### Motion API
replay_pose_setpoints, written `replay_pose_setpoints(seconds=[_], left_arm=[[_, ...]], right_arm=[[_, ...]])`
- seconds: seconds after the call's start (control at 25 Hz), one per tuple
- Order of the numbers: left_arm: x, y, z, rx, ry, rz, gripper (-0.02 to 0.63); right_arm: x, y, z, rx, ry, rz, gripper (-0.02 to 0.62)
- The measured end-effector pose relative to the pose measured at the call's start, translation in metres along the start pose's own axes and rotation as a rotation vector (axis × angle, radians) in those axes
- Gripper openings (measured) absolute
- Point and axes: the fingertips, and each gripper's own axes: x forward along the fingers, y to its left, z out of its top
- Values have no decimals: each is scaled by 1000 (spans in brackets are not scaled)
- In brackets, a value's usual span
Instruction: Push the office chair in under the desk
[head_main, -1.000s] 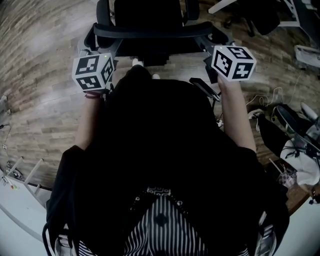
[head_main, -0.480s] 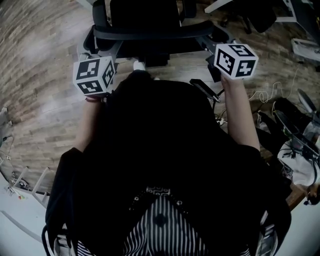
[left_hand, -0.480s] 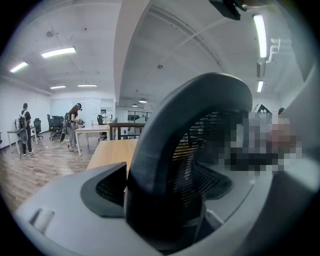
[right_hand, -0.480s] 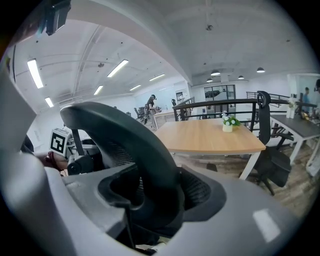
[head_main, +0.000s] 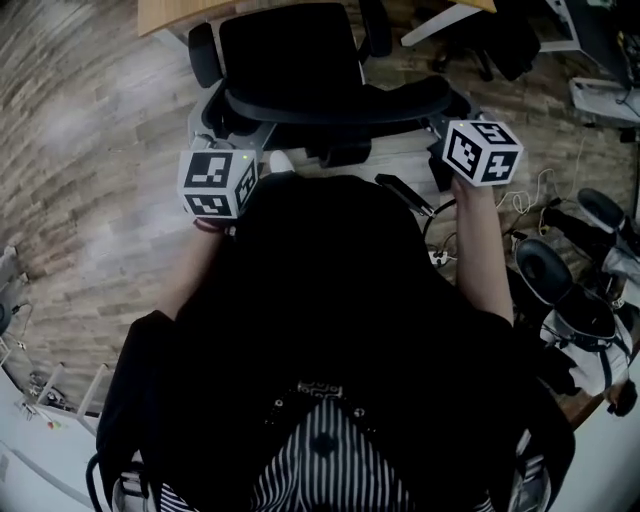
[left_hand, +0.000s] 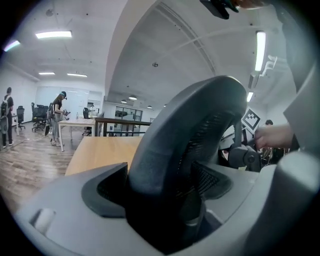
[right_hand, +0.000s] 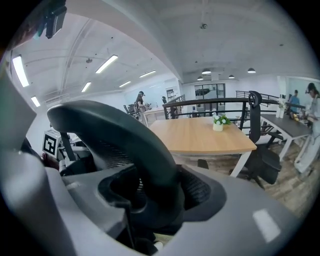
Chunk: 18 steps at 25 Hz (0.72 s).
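Note:
The black office chair (head_main: 290, 50) stands in front of me, its seat toward the wooden desk (head_main: 170, 12) at the top edge of the head view. My left gripper (head_main: 222, 125) is shut on the left end of the chair's curved backrest rim (head_main: 340, 100). My right gripper (head_main: 440, 118) is shut on its right end. In the left gripper view the rim (left_hand: 190, 135) fills the gap between the dark pads of the left gripper (left_hand: 160, 190), with the desk top (left_hand: 100, 150) beyond. The right gripper view shows the rim (right_hand: 125, 130) inside the right gripper (right_hand: 155, 192), facing the desk (right_hand: 200, 135).
A small potted plant (right_hand: 217, 121) sits on the desk. Another black chair (right_hand: 260, 150) stands at the desk's right side. Bags and cables (head_main: 570, 290) crowd the wooden floor at my right. People (left_hand: 57, 112) stand at far desks.
The chair has rolled forward across the floor with both grippers on its backrest. The desk's wooden edge has come into view at the top of the head view.

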Motion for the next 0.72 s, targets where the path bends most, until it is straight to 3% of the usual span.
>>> replay_pose_setpoints(seconds=[0.24, 0.72], left_arm=[[27, 16, 12, -4, 1, -81, 400], [56, 48, 29, 11, -10, -70, 410]], right_arm=[[20, -11, 19, -20, 36, 11, 258], [48, -17, 40, 14, 14, -10, 259]])
